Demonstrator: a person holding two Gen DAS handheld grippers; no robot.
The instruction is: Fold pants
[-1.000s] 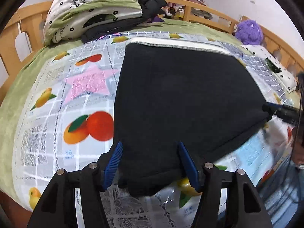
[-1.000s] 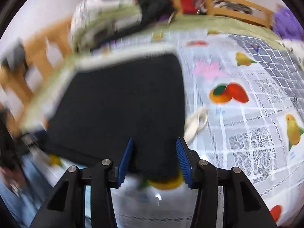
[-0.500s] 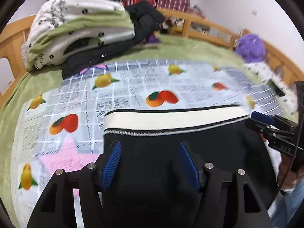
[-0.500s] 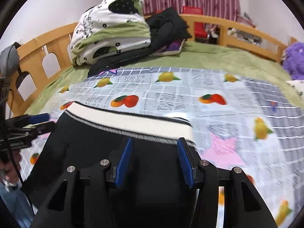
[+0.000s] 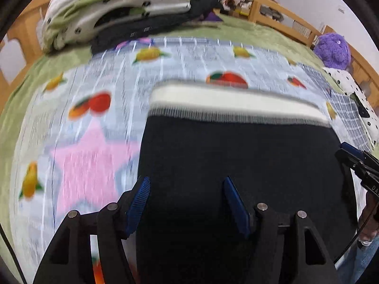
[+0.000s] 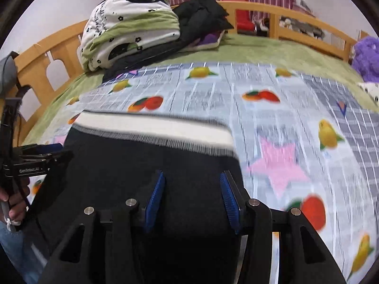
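Observation:
The black pants with a white waistband lie folded on the fruit-print sheet. My left gripper stands over their near left part, jaws apart, black cloth between the blue pads. My right gripper stands over their near right part, jaws apart. Whether either pinches cloth is hidden. The right gripper shows at the right edge of the left wrist view; the left gripper shows at the left of the right wrist view.
A folded green and white quilt and dark clothes lie at the head of the bed. A wooden rail runs around it. A purple plush toy sits at the right. The green blanket lies beyond the sheet.
Both grippers have drawn back toward the near edge; the waistband now lies farther from them than half a second ago. A second ago they were at the pants' near edge.

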